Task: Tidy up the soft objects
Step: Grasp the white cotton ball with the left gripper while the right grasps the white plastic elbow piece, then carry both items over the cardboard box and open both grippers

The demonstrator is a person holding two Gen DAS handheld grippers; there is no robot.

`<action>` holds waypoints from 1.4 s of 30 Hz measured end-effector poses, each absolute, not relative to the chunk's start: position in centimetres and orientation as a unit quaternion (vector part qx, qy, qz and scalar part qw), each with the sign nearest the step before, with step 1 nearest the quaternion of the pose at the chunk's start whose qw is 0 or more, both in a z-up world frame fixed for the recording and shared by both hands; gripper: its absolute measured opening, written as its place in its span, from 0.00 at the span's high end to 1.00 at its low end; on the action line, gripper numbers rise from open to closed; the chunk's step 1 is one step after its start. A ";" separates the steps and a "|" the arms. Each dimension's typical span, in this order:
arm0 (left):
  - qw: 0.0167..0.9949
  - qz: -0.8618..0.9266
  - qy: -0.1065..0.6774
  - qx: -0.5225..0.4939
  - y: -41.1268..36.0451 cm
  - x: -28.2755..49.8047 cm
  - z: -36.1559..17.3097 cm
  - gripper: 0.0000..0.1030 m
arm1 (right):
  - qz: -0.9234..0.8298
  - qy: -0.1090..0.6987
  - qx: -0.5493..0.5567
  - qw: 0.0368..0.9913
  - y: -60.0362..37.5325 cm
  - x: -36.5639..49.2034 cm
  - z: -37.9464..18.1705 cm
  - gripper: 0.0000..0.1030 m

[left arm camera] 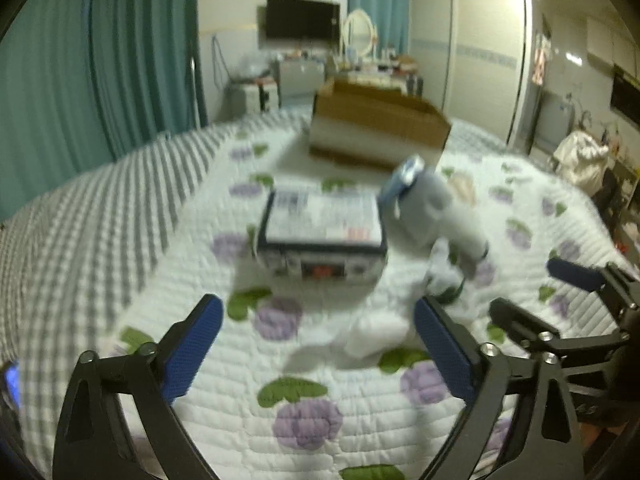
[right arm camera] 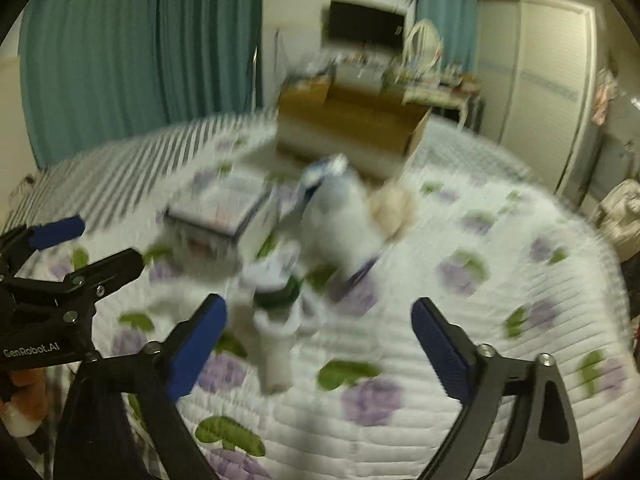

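A white and grey plush toy (left arm camera: 436, 216) with a blue tag lies on the flowered quilt (left arm camera: 304, 420), right of a dark blue box (left arm camera: 322, 236). A white soft piece (left arm camera: 376, 340) lies in front of them. An open cardboard box (left arm camera: 376, 126) stands behind. My left gripper (left arm camera: 318, 352) is open and empty, above the quilt before the blue box. My right gripper (right arm camera: 320, 346) is open and empty; a white and green soft item (right arm camera: 276, 320) lies by its left finger. The plush toy (right arm camera: 344, 216), the blue box (right arm camera: 224, 208) and the cardboard box (right arm camera: 352, 128) show blurred in the right wrist view.
The bed has a grey checked cover (left arm camera: 100, 216) on its left side. Teal curtains (left arm camera: 100, 60) hang at the left. A TV (left arm camera: 302, 20), a dresser with a mirror (left arm camera: 360, 32) and a wardrobe (left arm camera: 468, 56) stand behind the bed. A beige soft lump (right arm camera: 392, 208) lies beside the plush.
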State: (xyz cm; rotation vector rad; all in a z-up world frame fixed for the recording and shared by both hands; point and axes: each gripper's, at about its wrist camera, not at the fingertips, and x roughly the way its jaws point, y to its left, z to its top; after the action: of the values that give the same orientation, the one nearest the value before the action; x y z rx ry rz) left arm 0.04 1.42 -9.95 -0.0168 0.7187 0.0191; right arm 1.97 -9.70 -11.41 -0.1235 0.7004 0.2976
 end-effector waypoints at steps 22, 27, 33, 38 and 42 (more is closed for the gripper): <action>0.891 -0.105 0.441 0.003 -2.2 4.2 -16.0 0.57 | 0.203 0.423 -0.009 0.883 -12.0 2.3 -16.1 0.85; 0.896 -0.109 0.430 -0.006 -1.8 3.2 -15.4 0.64 | 0.191 0.417 -0.011 0.888 -13.2 1.2 -15.0 0.86; 0.916 -0.101 0.388 0.003 -1.8 0.6 -11.1 0.64 | 0.182 0.385 -0.012 0.905 -14.5 -1.2 -12.0 0.86; 0.932 -0.116 0.344 0.003 -2.5 1.5 -5.1 0.64 | 0.177 0.327 -0.011 0.928 -15.3 -1.0 -7.0 0.86; 0.949 -0.122 0.291 0.020 -3.5 3.7 0.3 0.64 | 0.169 0.265 -0.016 0.949 -16.1 1.7 -1.2 0.86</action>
State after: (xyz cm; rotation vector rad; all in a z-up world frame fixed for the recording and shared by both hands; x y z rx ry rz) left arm 3.71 -3.51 0.30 0.0412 0.5926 -0.2480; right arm 1.72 -16.11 -1.24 -0.0327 0.5393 0.3440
